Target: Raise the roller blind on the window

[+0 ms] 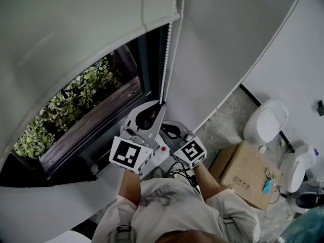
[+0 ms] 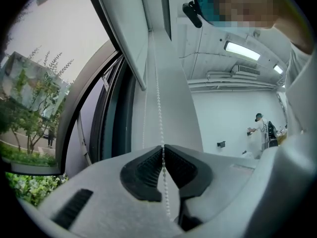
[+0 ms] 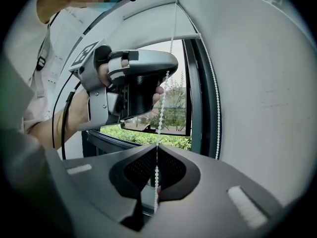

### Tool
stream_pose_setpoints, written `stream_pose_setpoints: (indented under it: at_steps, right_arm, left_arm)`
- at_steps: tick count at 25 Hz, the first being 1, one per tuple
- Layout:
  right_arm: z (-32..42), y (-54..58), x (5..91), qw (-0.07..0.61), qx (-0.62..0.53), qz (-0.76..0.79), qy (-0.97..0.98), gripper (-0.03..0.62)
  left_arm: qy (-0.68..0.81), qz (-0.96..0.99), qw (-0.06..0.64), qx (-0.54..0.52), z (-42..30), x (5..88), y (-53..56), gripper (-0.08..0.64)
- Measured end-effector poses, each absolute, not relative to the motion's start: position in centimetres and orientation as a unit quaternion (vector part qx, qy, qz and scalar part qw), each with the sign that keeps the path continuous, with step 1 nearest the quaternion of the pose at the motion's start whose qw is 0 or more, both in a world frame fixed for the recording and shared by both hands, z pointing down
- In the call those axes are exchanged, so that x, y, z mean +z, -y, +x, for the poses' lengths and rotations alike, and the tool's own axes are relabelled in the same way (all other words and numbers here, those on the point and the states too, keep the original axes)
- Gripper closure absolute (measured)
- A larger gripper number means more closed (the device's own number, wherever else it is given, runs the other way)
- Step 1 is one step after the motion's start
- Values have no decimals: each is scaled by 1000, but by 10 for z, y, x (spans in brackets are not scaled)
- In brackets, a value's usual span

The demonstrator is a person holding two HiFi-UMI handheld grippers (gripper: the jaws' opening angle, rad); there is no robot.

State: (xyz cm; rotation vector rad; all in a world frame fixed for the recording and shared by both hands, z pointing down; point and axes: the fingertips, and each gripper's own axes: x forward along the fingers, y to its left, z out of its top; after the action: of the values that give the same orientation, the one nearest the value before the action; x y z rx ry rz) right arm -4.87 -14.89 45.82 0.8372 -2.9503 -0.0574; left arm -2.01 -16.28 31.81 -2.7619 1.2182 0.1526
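Roller blind (image 1: 66, 29) is hanging partway down the window (image 1: 86, 92), covering its upper part. Its bead chain (image 2: 160, 119) is dropping beside the window frame. The left gripper (image 2: 163, 150) is clamping the chain with closed jaws. The right gripper (image 3: 156, 151), just below, is pinching it too.

The left gripper (image 2: 163, 150) points roughly level toward the far side, its 2 fingers (image 2: 143, 170) pressed together on the bead chain (image 1: 165, 59), and the left hand (image 3: 106, 76) is wrapped round its handle. The right gripper (image 3: 156, 152) sits just to the right of it and nearer the body, lower on the same chain, its 2 fingers (image 3: 173, 170) likewise clamped on the beads. The left forearm (image 1: 129, 186) and right forearm (image 1: 205, 178) reach forward from the torso side by side, keeping the 2 grippers close together.
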Motion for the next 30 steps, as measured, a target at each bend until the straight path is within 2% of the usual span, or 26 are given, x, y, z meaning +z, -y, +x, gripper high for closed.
stream_pose_setpoints:
  at_steps: [30]
  right_arm:
    - [-50,138,545,94,52,269,957,580]
  left_arm:
    - [-415,-909,-28,22,-27,409,161,538]
